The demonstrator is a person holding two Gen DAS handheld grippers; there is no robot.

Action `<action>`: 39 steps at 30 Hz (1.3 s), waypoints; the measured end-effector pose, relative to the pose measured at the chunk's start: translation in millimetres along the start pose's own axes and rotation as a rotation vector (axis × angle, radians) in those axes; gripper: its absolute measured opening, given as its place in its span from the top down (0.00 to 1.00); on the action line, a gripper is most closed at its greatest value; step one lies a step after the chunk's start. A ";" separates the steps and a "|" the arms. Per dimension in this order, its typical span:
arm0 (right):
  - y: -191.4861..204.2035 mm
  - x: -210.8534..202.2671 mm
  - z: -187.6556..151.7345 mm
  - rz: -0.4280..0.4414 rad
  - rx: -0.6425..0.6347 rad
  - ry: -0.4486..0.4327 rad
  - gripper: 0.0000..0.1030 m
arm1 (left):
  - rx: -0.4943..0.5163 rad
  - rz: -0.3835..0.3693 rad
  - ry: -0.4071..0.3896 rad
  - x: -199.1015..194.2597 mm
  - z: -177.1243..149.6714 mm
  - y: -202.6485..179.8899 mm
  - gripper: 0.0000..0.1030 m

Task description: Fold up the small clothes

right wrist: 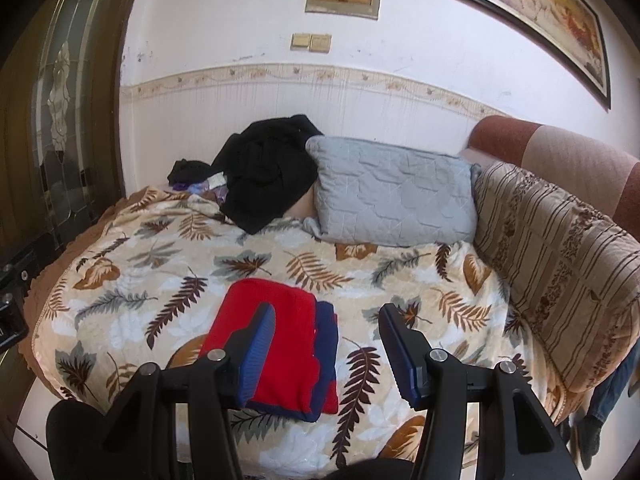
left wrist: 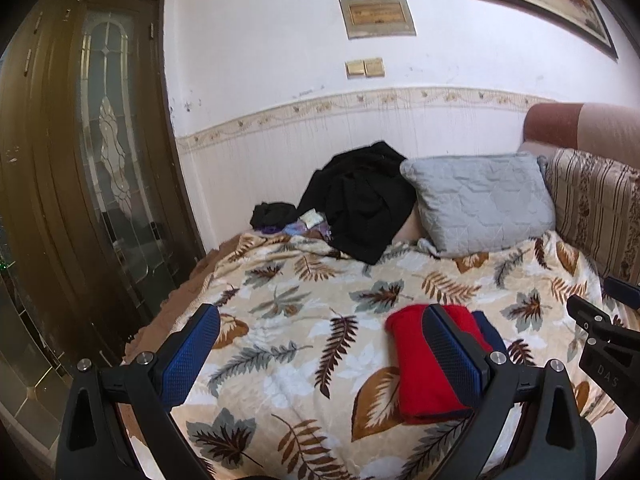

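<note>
A folded red and navy garment (right wrist: 288,344) lies flat on the leaf-patterned blanket (right wrist: 160,280) near the bed's front; it also shows in the left wrist view (left wrist: 424,360). My left gripper (left wrist: 320,344) is open and empty, held above the blanket, its right finger in front of the garment. My right gripper (right wrist: 326,344) is open and empty, hovering over the garment's right part. A pile of black clothes (right wrist: 268,176) lies at the back by the wall, also in the left wrist view (left wrist: 360,200).
A grey pillow (right wrist: 392,196) and a striped cushion (right wrist: 552,256) lie at the back right. A small dark and purple heap (right wrist: 192,178) sits left of the black pile. A wooden door with glass (left wrist: 80,180) stands left of the bed.
</note>
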State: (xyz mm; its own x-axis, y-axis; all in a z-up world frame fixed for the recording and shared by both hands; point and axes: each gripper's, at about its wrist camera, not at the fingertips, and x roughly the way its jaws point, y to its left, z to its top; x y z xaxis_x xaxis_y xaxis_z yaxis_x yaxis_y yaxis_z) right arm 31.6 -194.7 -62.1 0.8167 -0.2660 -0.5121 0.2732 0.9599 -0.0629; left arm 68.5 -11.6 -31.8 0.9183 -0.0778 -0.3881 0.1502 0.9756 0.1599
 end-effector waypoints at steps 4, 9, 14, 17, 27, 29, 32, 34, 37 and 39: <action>-3.4 11.3 -5.6 0.011 0.007 0.023 0.43 | 0.023 -0.002 0.026 9.7 -4.9 -10.0 0.02; -8.1 25.2 -13.3 0.034 0.013 0.053 0.43 | 0.037 -0.003 0.062 19.1 -8.7 -21.8 0.02; -13.1 35.4 -21.8 0.040 0.028 0.079 0.43 | 0.052 -0.012 0.085 25.9 -12.1 -33.1 0.02; -15.7 41.3 -26.5 0.038 0.036 0.097 0.43 | 0.061 -0.023 0.083 27.1 -14.5 -39.5 0.02; -15.7 54.2 -37.6 0.021 0.044 0.139 0.43 | 0.072 -0.032 0.129 45.8 -35.5 -44.6 0.02; -13.0 55.7 -38.4 0.017 0.039 0.144 0.43 | 0.063 -0.025 0.144 50.9 -39.4 -40.6 0.02; -7.4 55.8 -38.1 0.015 0.030 0.144 0.43 | 0.039 -0.008 0.159 57.1 -42.9 -31.0 0.02; -2.9 55.7 -37.8 0.014 0.022 0.142 0.43 | 0.027 0.006 0.162 60.1 -44.3 -24.1 0.02; 3.9 56.7 -36.8 0.015 0.010 0.144 0.43 | 0.012 0.022 0.160 62.6 -45.2 -14.7 0.02; 8.2 56.8 -36.2 0.014 0.003 0.144 0.43 | 0.000 0.032 0.157 63.7 -45.4 -8.4 0.02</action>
State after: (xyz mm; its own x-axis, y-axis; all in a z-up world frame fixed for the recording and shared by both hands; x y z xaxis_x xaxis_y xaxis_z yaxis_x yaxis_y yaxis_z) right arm 61.9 -198.8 -122.6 0.7390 -0.2369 -0.6307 0.2642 0.9631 -0.0522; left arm 109.1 -15.4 -99.0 0.8539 -0.0140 -0.5202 0.1221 0.9771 0.1742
